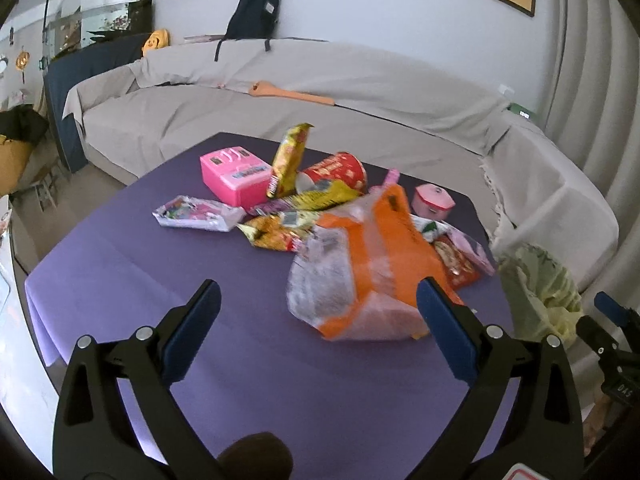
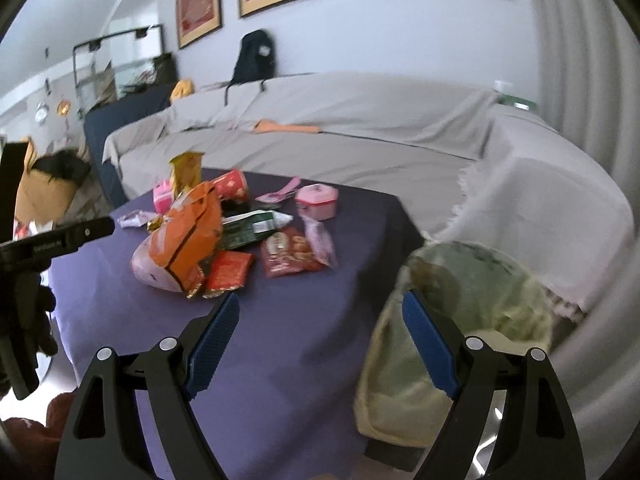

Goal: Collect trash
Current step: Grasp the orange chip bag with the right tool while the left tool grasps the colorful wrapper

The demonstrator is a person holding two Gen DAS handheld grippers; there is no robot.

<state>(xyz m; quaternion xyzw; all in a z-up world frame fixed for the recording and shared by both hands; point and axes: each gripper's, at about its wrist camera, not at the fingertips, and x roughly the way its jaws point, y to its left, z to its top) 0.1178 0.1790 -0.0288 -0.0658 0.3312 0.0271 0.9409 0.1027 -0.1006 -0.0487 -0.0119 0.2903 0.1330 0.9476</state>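
Observation:
A pile of snack wrappers lies on the purple tablecloth (image 1: 120,272). The nearest is a crumpled orange and clear bag (image 1: 360,272), also in the right wrist view (image 2: 180,244). My left gripper (image 1: 318,304) is open, just in front of that bag, its right finger (image 1: 444,328) beside the bag's edge. My right gripper (image 2: 320,316) is open and empty, over the table's right edge next to a bin lined with a pale green bag (image 2: 452,332). A red cup (image 1: 340,170), yellow wrappers (image 1: 290,160) and red packets (image 2: 292,256) lie farther back.
A pink toy box (image 1: 234,178) and a small pink case (image 1: 432,200) stand among the wrappers. A grey-covered sofa (image 1: 320,92) wraps around behind and to the right of the table. The lined bin (image 1: 540,288) stands at the table's right side.

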